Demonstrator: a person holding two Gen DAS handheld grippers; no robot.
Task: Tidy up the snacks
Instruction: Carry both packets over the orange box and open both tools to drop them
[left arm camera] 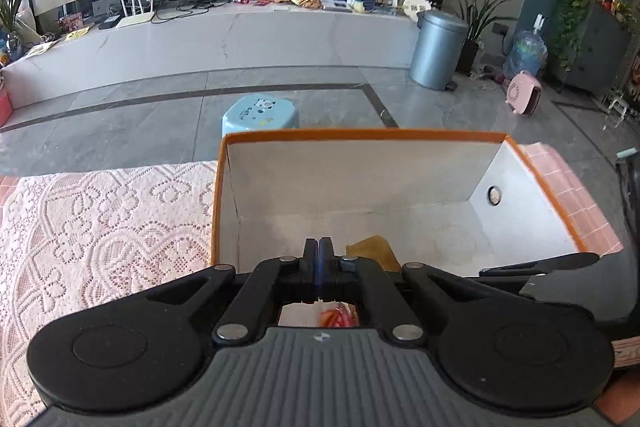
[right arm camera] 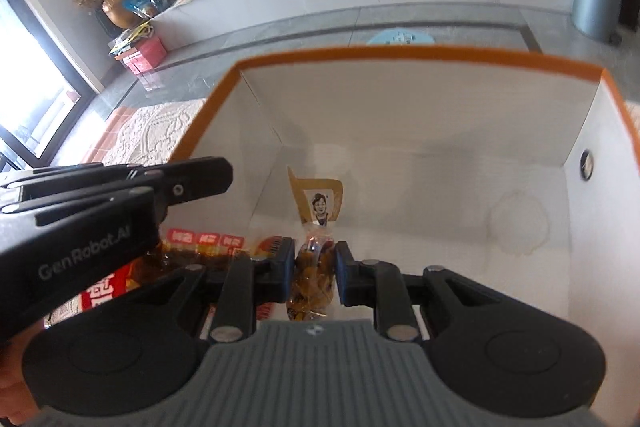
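An open white box with an orange rim (left arm camera: 360, 135) (right arm camera: 400, 53) stands on the lace tablecloth. My right gripper (right arm camera: 312, 259) is shut on a clear snack packet (right arm camera: 314, 267) with a tan label bearing a face, held inside the box near its front. Red snack packets (right arm camera: 204, 241) lie at the box's front left, under the left gripper body (right arm camera: 100, 227). My left gripper (left arm camera: 319, 247) is shut with its fingers pressed together, empty, over the box's front edge. A tan packet corner (left arm camera: 374, 251) and an orange-red packet (left arm camera: 338, 317) show beside and under it.
The pink lace tablecloth (left arm camera: 100, 227) covers the table left of the box. Beyond the table are a blue stool (left arm camera: 260, 115), a grey bin (left arm camera: 438, 47), a pink fan heater (left arm camera: 522, 93) and a long white TV counter (left arm camera: 240, 35) with clutter.
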